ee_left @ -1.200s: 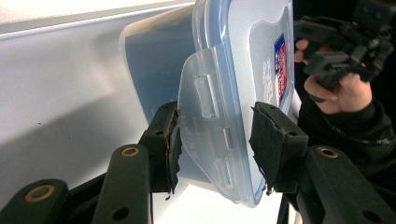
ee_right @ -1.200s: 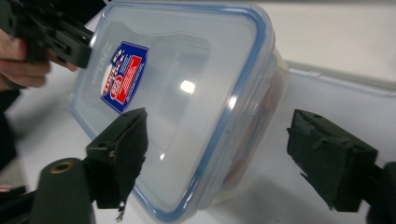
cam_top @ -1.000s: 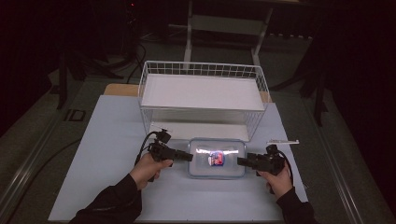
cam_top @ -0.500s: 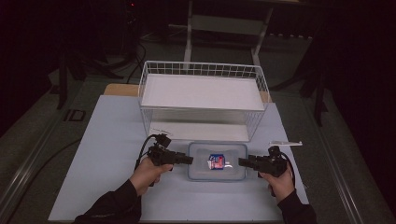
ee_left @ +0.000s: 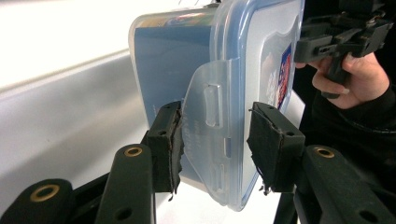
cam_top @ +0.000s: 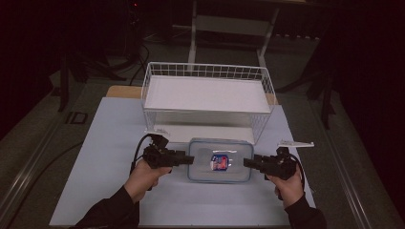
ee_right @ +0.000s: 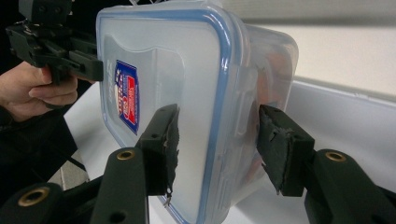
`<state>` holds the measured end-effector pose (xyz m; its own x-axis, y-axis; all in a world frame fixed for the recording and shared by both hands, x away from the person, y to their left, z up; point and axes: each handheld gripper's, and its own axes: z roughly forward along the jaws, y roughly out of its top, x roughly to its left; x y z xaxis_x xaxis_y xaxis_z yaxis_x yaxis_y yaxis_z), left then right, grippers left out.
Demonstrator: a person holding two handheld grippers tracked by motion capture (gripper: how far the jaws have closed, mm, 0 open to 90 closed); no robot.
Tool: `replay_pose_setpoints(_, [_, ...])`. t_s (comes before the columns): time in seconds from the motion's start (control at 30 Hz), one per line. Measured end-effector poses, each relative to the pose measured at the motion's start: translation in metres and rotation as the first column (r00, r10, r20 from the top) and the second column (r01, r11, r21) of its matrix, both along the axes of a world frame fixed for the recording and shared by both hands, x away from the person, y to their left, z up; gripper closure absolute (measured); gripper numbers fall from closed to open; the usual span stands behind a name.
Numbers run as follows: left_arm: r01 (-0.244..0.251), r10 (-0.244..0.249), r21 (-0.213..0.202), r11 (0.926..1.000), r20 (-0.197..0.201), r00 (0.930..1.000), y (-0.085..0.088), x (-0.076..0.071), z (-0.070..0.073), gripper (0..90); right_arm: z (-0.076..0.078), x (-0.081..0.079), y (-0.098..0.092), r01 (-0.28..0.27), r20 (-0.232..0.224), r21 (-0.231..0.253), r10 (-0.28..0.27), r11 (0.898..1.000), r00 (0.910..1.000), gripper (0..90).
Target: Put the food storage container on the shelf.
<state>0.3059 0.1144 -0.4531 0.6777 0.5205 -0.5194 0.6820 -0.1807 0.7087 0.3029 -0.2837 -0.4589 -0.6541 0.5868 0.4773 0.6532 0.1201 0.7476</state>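
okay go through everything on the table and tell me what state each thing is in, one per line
Plastic container: lid on, held at both short ends, in front of the basket.
Side latch flap: on the lid at the left gripper's end, between that gripper's jaws.
Wire basket: upright on the table, nothing inside but its white bottom.
Left gripper: clamped on the container's left end.
Right gripper: jaws have just been closing; clamped on the container's right end.

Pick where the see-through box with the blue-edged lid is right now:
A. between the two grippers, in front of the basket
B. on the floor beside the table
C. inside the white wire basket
A: the plastic box sits between the left gripper and the right gripper, one at each end, in front of the wire basket.
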Motion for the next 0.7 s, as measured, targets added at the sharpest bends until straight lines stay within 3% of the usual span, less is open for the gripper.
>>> replay_pose_setpoints(0.37, [-0.028, 0.03, -0.038, 0.9989, 0.062, 0.9976, 0.016, 0.002, 0.057, 55.3, 0.059, 0.002, 0.014, 0.002, 0.084, 0.013, -0.003, 1.0, 0.9965, 50.0])
replay_pose_setpoints(0.63, [-0.059, 0.066, -0.068, 0.9959, 0.11, 0.9917, 0.031, 0.008, 0.103, 55.3, 0.105, 0.014, 0.027, -0.004, 0.146, 0.045, -0.003, 0.999, 0.9893, 50.3])
replay_pose_setpoints(0.7, [-0.061, 0.069, -0.069, 0.9957, 0.115, 0.991, 0.033, 0.009, 0.108, 55.3, 0.111, 0.015, 0.029, -0.006, 0.154, 0.046, -0.001, 0.999, 0.9881, 50.3])
